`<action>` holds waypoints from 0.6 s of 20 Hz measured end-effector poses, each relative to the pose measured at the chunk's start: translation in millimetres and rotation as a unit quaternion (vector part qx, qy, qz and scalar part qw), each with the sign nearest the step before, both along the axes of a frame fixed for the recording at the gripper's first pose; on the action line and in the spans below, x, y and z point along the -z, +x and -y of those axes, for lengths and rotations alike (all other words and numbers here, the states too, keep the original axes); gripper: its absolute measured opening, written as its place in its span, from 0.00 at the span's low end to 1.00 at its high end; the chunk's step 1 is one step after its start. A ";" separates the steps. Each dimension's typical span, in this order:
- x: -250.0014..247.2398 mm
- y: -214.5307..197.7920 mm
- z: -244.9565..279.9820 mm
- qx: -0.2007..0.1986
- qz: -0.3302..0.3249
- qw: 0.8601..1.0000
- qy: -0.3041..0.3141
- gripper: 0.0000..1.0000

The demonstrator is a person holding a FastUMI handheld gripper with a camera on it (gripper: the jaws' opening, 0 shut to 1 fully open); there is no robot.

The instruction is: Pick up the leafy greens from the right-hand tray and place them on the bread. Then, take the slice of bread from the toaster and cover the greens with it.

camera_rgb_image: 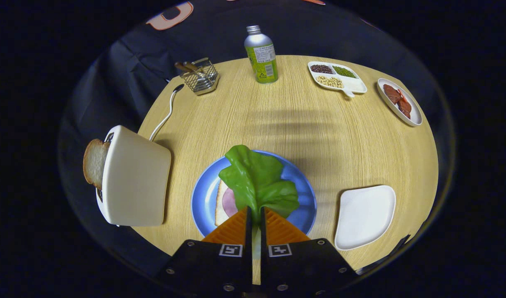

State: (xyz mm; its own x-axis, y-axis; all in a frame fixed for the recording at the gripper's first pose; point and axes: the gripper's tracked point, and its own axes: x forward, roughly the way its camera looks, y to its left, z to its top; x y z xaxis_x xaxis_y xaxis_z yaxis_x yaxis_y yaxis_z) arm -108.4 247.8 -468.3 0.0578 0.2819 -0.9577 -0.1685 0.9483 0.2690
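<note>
One lettuce leaf (pixel 256 180) lengthwise from tongs (pixel 255 212)

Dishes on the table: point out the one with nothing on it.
The white square tray, right of the gripper, which is shut on the greens. The blue plate, divided dish and oval dish all hold food.

Toaster (pixel 135 178) left of plate (pixel 203 198), tray (pixel 364 215) right, bottle (pixel 261 56) perhaps farthest behind.
</note>
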 end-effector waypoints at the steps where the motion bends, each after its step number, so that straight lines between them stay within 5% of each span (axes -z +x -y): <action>1: 2.2 -0.1 -2.9 -0.001 -0.002 1.000 0.001 0.09; 7: 12.9 -6.1 -17.5 -0.025 -0.010 1.000 -0.006 0.18; 12: -3.1 6.8 -21.2 -0.025 0.011 1.000 -0.012 0.44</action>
State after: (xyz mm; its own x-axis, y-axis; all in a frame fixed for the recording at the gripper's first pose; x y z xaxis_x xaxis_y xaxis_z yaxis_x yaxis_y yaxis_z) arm -101.6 269.0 -465.2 0.0652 0.2611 -0.9631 -0.2217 0.9448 0.2411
